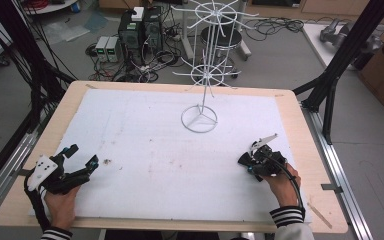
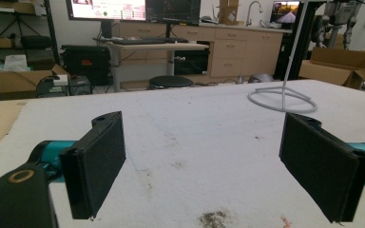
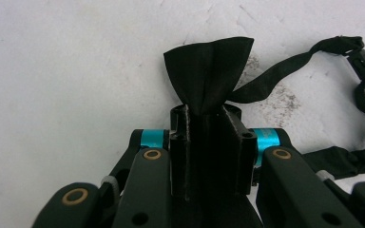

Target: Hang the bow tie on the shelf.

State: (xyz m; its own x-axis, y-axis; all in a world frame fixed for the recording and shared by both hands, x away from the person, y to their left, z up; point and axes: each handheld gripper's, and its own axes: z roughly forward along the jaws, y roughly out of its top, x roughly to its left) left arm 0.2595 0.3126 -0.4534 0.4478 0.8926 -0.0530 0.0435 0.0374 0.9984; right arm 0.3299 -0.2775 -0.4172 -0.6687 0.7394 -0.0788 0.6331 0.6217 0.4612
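A black bow tie [image 3: 208,71] is pinched at one wing between the jaws of my right gripper [image 3: 206,114], just above the white mat. Its thin black strap [image 3: 290,64] trails off to the right and loops back with a clasp at its end. In the high view the right gripper [image 1: 246,161] sits at the right front of the table, held by a hand in a striped sleeve. My left gripper [image 1: 85,154] rests at the left front, jaws wide apart and empty; between its pads [image 2: 97,161] I see bare mat.
A white wire display rack [image 1: 207,60] stands on a ring base [image 1: 199,119] at the table's middle back, also seen as a ring base [image 2: 282,99] ahead right of the left gripper. The white mat [image 1: 155,150] has small dirt smudges. Black frame posts flank the table.
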